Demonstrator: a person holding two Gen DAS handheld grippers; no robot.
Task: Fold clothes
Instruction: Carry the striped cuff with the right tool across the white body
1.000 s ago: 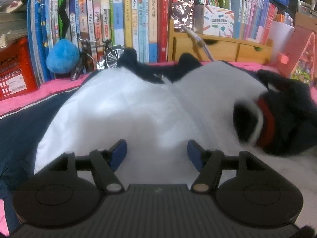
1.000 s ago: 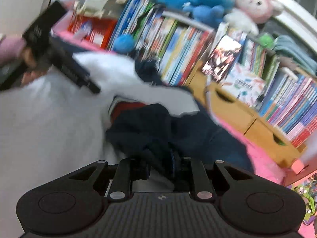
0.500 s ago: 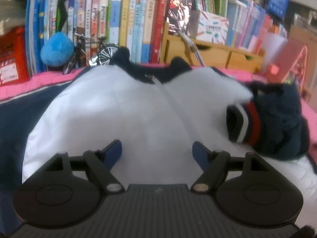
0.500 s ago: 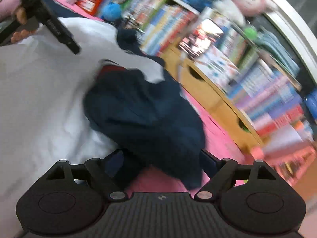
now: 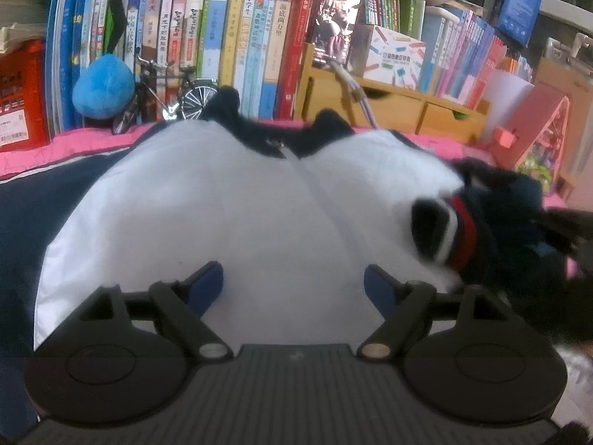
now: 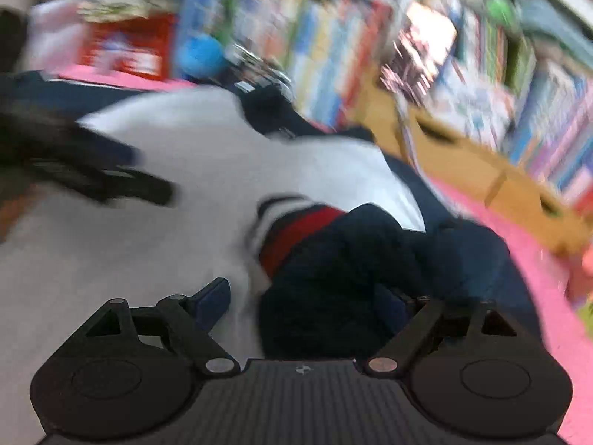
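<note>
While both grippers tilt down over one jacket (image 5: 229,200) spread on the pink cover (image 6: 533,259), the left gripper (image 5: 294,282) stands wide, jaws opening, empty above the white front. The right gripper (image 6: 307,302) is closing around the bunched navy sleeve (image 6: 370,259), pads apart. Beyond, one blue ball (image 5: 102,91) and one toy bicycle (image 5: 166,98) front the books (image 5: 237,37).

The frame was motion-blurred. The right gripper (image 6: 302,306), at the bottom, had its jaws closing around the bunched navy sleeve (image 6: 370,267), whose red-and-white striped cuff (image 6: 296,222) lay at center on the white jacket (image 6: 192,185). The left gripper (image 6: 111,178) reached in from the left edge. Bookshelves (image 6: 333,37) filled the top.
</note>
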